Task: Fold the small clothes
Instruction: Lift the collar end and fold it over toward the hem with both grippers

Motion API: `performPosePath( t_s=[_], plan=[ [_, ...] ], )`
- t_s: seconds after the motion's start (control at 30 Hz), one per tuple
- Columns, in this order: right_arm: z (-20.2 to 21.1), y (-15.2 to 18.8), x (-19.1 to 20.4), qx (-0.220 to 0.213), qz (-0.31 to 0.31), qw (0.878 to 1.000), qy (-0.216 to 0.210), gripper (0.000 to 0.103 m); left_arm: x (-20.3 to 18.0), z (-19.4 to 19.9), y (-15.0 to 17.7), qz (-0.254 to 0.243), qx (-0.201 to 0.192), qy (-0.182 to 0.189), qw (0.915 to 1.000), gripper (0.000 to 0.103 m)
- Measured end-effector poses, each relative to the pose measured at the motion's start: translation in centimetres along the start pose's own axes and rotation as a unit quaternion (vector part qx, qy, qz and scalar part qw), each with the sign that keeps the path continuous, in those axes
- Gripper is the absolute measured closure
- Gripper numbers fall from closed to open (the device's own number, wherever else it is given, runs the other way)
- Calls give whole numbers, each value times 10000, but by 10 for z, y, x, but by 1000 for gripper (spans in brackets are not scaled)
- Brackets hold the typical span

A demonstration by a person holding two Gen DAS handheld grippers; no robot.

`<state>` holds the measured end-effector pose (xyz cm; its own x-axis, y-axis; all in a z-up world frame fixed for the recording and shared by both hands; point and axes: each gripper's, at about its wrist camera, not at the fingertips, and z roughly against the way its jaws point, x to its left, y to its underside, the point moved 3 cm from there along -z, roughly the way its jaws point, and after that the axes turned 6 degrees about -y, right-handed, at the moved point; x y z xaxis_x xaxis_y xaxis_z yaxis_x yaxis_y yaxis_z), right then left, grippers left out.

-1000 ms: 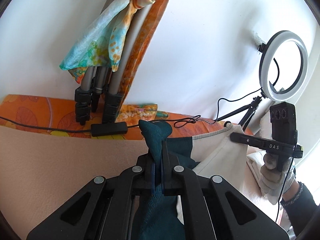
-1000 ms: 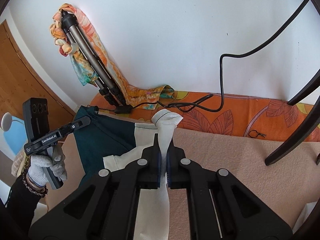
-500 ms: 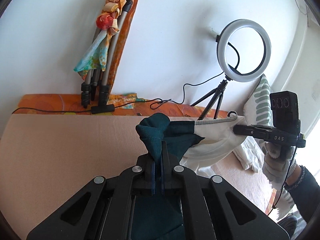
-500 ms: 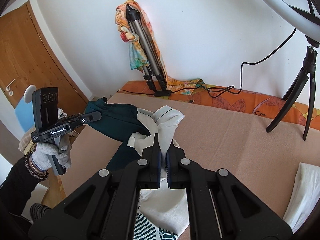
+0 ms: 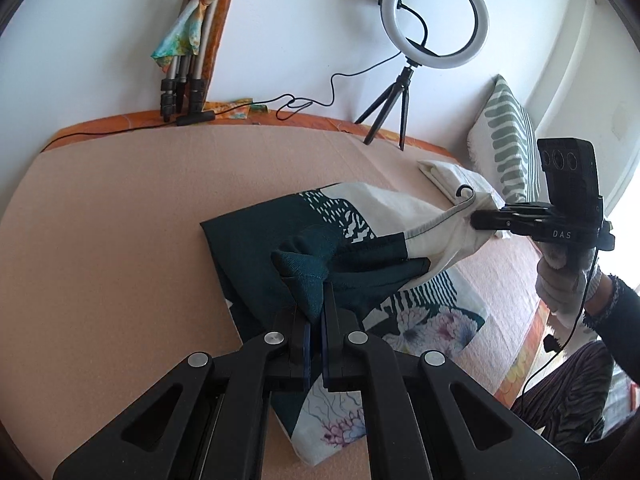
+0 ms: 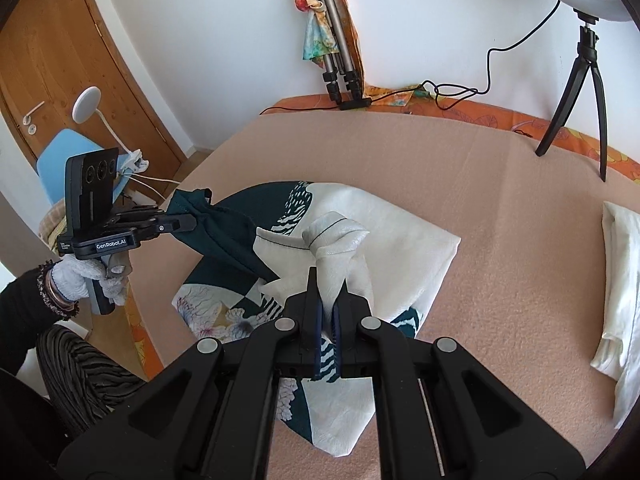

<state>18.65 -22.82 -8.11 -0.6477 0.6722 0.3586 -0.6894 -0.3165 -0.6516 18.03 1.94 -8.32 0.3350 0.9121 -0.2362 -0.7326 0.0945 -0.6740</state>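
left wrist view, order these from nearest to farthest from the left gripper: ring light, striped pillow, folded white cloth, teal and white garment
1. teal and white garment, pinched in the left gripper
2. folded white cloth, right, on the blanket
3. striped pillow, right, just behind that cloth
4. ring light, back by the wall

Right wrist view: my right gripper (image 6: 327,280) was clamped on a bunched white corner of the garment (image 6: 400,240), fabric pinched between the pads. Left gripper (image 6: 192,222) sat far left, held by a gloved hand (image 6: 92,276), closed on the teal corner. Cloth was stretched between the two, lower part draped on the beige blanket (image 6: 500,200). Folded tripod (image 6: 336,68) leaned on the far wall, ring-light stand (image 6: 580,92) far right, white cloth (image 6: 620,280) at right edge. Wooden door (image 6: 60,60) far left.
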Motion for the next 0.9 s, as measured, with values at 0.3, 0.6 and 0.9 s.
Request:
performPosePath(
  t_s=[0.3, 0.6, 0.9],
  plan=[
    [2, 30, 4, -82, 131, 9995, 267, 98, -11, 1, 25, -352, 232, -227, 9989, 98],
    [9, 45, 15, -210, 450, 9977, 454, 98, -18, 10, 35, -659, 267, -367, 9968, 94],
    [36, 84, 39, 2, 1120, 9898, 879, 52, -24, 42, 67, -1260, 354, -568, 9898, 94]
  ],
)
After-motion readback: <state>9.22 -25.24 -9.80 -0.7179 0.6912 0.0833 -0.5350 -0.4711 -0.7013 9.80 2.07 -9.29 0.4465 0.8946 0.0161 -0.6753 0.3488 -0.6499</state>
